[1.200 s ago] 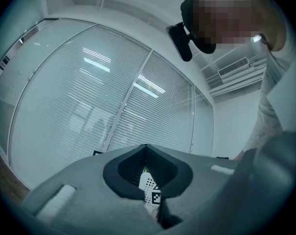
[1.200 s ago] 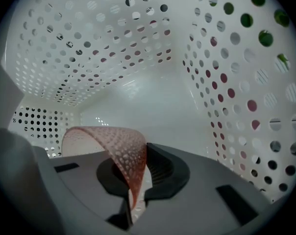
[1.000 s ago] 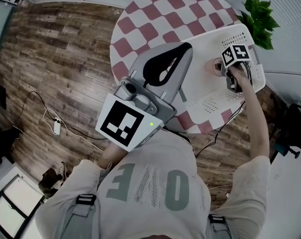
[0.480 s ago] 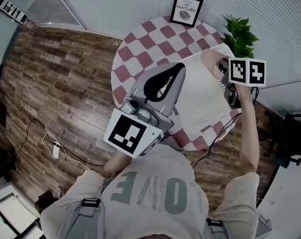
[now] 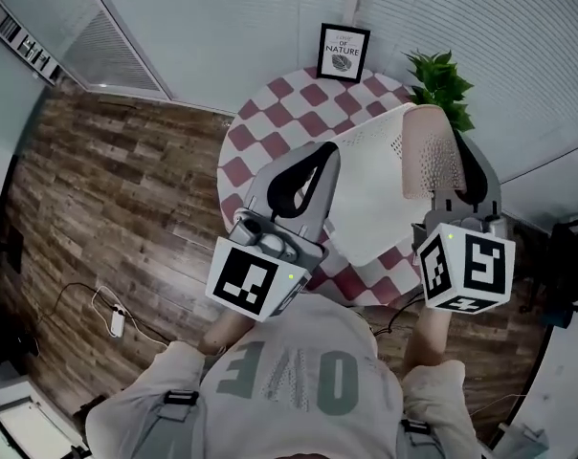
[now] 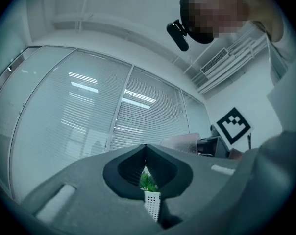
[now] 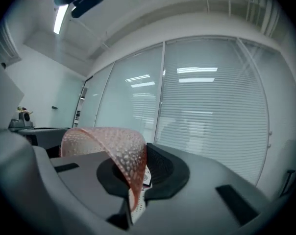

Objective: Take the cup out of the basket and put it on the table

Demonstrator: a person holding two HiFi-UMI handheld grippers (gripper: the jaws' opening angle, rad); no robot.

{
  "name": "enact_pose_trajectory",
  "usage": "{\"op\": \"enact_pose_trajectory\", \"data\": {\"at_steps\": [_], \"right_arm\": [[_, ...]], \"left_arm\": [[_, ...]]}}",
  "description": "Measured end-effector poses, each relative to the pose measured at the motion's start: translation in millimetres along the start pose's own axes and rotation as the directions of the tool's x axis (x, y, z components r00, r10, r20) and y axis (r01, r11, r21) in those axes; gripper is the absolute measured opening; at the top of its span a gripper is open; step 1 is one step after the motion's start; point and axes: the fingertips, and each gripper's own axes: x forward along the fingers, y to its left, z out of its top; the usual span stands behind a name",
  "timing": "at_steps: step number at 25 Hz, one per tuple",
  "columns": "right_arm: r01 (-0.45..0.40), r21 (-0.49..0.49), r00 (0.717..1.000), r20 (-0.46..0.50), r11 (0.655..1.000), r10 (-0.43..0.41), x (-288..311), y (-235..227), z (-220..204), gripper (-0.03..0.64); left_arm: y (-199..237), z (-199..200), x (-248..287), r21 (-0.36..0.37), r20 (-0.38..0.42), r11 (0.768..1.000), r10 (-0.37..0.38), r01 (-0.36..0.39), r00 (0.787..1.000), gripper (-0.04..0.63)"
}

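Across the wooden floor (image 5: 107,189), at 12 o'clock from the person, a round table (image 5: 270,127) in a red-and-white check cloth is seen. A white perforated basket (image 5: 366,189) is set on its 4 o'clock part. The left claw (image 5: 327,149) is held above the table at the basket's 9 o'clock edge, its jaws together with nothing gripped. The right claw (image 5: 454,156) is clamped on the wall of the pink dotted cup (image 5: 423,161), which is seen at the basket's 2 o'clock corner. A potted plant (image 5: 440,84) is placed at the table's 2 o'clock, a framed print (image 5: 344,54) at its 12 o'clock.
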Motion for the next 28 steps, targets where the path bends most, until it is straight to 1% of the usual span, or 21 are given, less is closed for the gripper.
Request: {"op": "enact_pose_trajectory", "data": {"at_steps": [1, 3, 7, 11, 17, 23, 28], "right_arm": [[0.02, -0.003, 0.999, 0.042, 1.0, -0.02, -11, 2, 2, 0.021], [0.03, 0.011, 0.993, 0.111, 0.999, -0.031, -32, 9, 1, 0.021], [0.052, 0.06, 0.983, 0.171, 0.997, -0.061, -58, 21, -7, 0.021], [0.044, 0.096, 0.98, 0.19, 0.994, -0.062, -77, 32, -12, 0.021], [0.027, 0.084, 0.976, 0.212, 0.996, -0.045, -88, 37, -7, 0.021], [0.028, 0.04, 0.976, 0.213, 0.999, -0.036, -89, 44, -4, 0.021], [0.031, 0.027, 0.973, 0.23, 0.999, -0.036, -91, 43, 4, 0.02]], "left_arm": [[-3, 4, 0, 0.011, 0.012, 1.0, -0.001, 0.001, 1.0, 0.006], [-11, 10, -1, 0.034, 0.032, 0.999, -0.005, 0.004, 0.999, 0.006], [-22, 22, -1, 0.084, 0.056, 0.996, -0.027, 0.023, 0.998, 0.006], [-32, 31, -5, 0.097, 0.077, 0.995, -0.042, 0.035, 0.996, 0.006], [-45, 29, -7, 0.107, 0.068, 0.992, -0.07, 0.062, 0.995, 0.006], [-40, 35, -9, 0.094, 0.086, 0.995, -0.054, 0.046, 0.995, 0.006], [-40, 34, -10, 0.084, 0.093, 0.995, -0.052, 0.044, 0.994, 0.006]]}}
